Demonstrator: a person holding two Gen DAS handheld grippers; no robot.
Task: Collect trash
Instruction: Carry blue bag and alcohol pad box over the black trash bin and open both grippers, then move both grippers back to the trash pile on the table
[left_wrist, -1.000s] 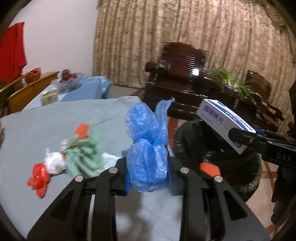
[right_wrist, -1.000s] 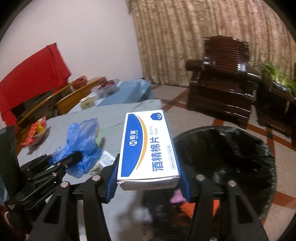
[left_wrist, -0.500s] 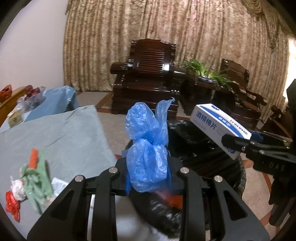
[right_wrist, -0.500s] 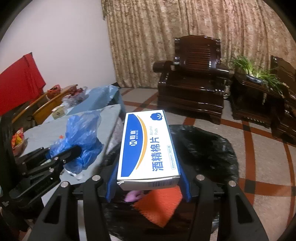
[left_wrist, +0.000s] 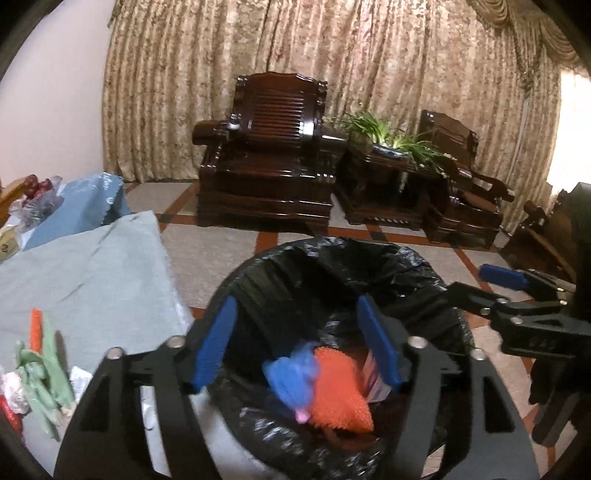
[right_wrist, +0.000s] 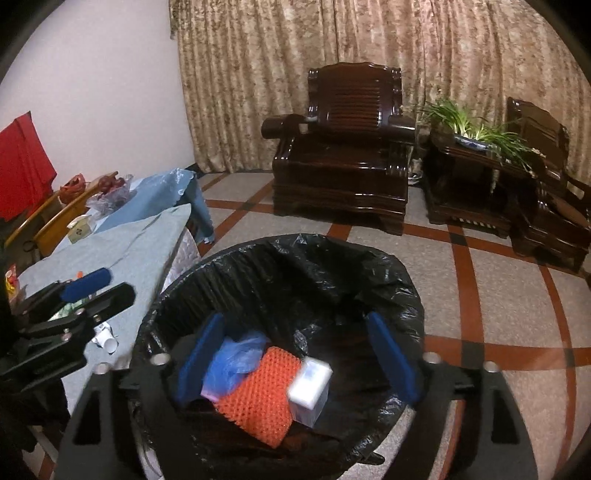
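A black-lined trash bin (left_wrist: 424, 269) (right_wrist: 391, 280) stands on the floor beside the table. Inside it lie the blue plastic bag (left_wrist: 290, 382) (right_wrist: 234, 360), the white and blue box (right_wrist: 309, 382) and an orange mesh piece (left_wrist: 340, 391) (right_wrist: 264, 393). My left gripper (left_wrist: 299, 341) hangs over the bin, its jaws opening with nothing between them. My right gripper (right_wrist: 297, 343) also hangs over the bin, jaws opening and empty. Each gripper shows in the other's view, the right (left_wrist: 480, 284) and the left (right_wrist: 99, 284).
The table with a grey-blue cloth (left_wrist: 85, 273) (right_wrist: 122, 251) holds green and orange scraps (left_wrist: 44, 373) and crumpled white paper (right_wrist: 105, 339). Dark wooden armchairs (left_wrist: 266, 166) (right_wrist: 343, 151) and a plant stand (left_wrist: 388, 177) lie beyond the bin on the tiled floor.
Both grippers swung from the table to above the bin. The left let go of the blue bag and the right let go of the box; both now lie in the bin.
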